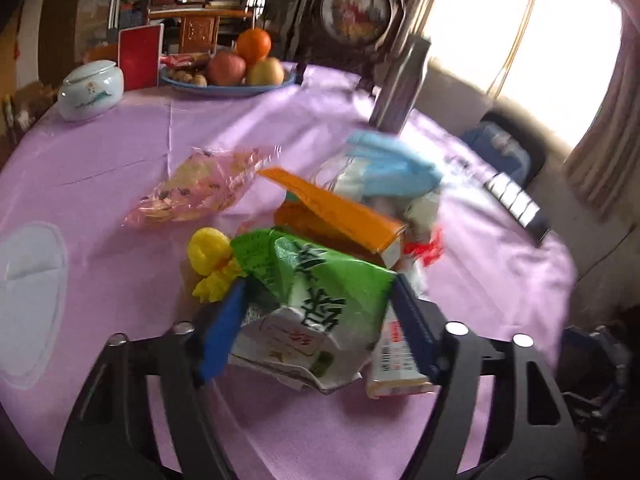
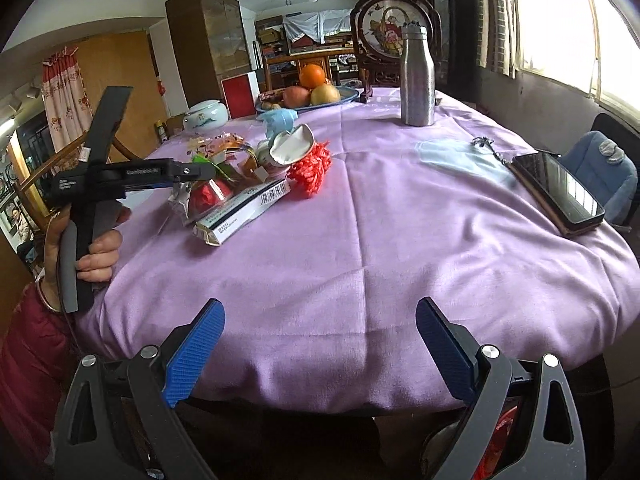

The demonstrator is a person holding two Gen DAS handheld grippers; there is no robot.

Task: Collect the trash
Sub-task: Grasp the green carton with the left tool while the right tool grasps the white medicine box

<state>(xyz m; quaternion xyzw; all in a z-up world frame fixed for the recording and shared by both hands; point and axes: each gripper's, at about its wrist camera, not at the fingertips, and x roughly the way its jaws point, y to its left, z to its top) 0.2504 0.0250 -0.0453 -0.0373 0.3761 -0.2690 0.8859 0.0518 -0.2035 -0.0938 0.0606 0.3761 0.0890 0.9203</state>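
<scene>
The crinkled green wrapper sits between the blue ribbed pads of the left hand-held gripper, squeezed on both sides, at the near end of a heap of litter on the round counter under its lilac cloth. Just behind it lies an orange carton, flat and boxy, with a long white barcoded box beside it, a crumpled clear cellophane bag to the left and a frilly red plastic tuft to the right. The right hand-held gripper hangs wide apart and empty at the counter's edge. Farther back stand a brushed metal bottle and a fruit plate.
</scene>
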